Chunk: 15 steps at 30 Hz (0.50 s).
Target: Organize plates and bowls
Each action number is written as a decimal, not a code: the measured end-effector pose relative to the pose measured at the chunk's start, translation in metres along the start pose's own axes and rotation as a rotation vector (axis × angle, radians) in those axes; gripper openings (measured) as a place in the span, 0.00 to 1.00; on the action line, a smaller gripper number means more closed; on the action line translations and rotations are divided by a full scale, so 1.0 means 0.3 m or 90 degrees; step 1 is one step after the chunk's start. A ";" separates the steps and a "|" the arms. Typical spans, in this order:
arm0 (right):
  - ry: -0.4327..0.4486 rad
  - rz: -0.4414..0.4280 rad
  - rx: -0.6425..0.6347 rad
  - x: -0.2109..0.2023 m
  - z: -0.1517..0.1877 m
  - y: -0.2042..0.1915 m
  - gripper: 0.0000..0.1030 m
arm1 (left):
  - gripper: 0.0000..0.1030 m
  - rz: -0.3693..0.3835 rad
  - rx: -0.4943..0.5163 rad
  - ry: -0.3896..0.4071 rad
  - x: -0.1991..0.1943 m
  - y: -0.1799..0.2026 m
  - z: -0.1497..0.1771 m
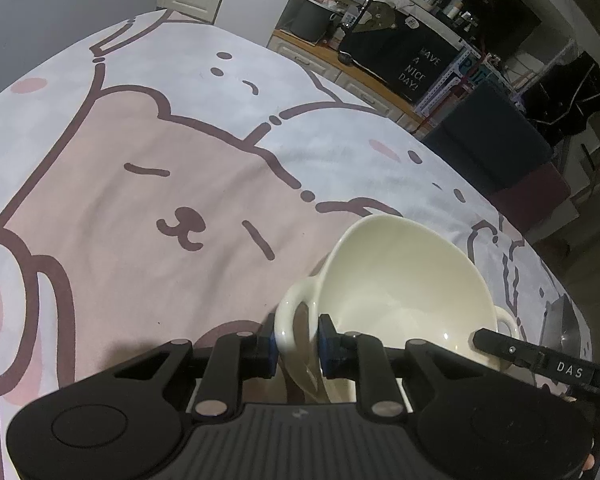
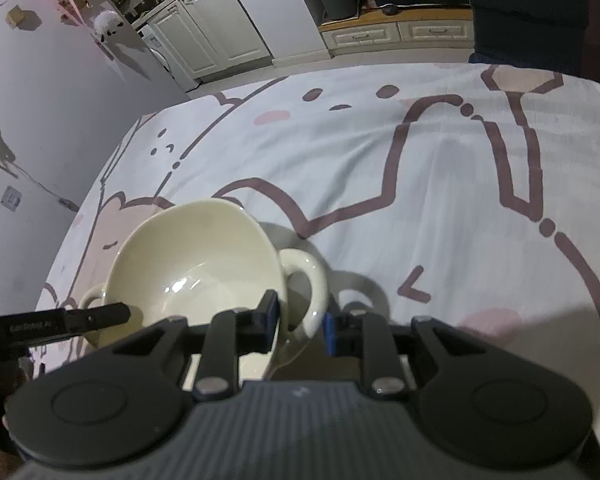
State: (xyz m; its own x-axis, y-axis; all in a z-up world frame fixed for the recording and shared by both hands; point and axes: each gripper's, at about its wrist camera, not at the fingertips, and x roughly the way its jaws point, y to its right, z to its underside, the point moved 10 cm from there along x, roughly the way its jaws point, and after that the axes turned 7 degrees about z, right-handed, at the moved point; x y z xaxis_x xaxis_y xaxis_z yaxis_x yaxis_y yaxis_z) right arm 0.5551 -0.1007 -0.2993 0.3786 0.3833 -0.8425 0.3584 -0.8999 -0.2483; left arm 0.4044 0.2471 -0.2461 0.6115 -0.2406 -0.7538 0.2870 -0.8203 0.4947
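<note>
- A cream, glossy ceramic bowl (image 1: 400, 292) with two loop handles is held tilted over a bear-printed pink and white cloth (image 1: 140, 184).
- Its left handle is pinched by the left gripper (image 1: 298, 346).
- Its right handle is pinched by the right gripper (image 2: 300, 326).

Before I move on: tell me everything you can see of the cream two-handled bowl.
The bowl is glossy cream, ceramic by its look, deep, empty inside, with a loop handle on each side. It sits tilted over the bear-print cloth. The left gripper is clamped on one handle, the right gripper on the other handle. Whether its base touches the cloth cannot be told.
</note>
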 end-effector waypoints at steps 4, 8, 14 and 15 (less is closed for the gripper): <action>-0.001 0.010 -0.003 0.003 -0.001 -0.002 0.28 | 0.22 -0.009 0.016 0.000 0.001 0.003 0.000; 0.002 0.030 -0.019 0.006 0.001 -0.011 0.29 | 0.24 -0.029 0.051 -0.001 0.005 0.015 0.001; 0.014 0.062 -0.048 0.009 0.006 -0.036 0.31 | 0.25 -0.047 0.074 0.001 0.005 0.026 0.002; 0.015 0.063 -0.048 0.009 0.006 -0.037 0.31 | 0.24 -0.047 0.073 0.002 0.004 0.026 0.002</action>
State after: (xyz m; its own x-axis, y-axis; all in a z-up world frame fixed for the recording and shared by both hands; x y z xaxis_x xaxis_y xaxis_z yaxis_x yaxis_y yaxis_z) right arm 0.5506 -0.0901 -0.2997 0.4345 0.2990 -0.8496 0.3813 -0.9157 -0.1273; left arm 0.4071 0.2401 -0.2434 0.5941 -0.1764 -0.7848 0.2447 -0.8898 0.3852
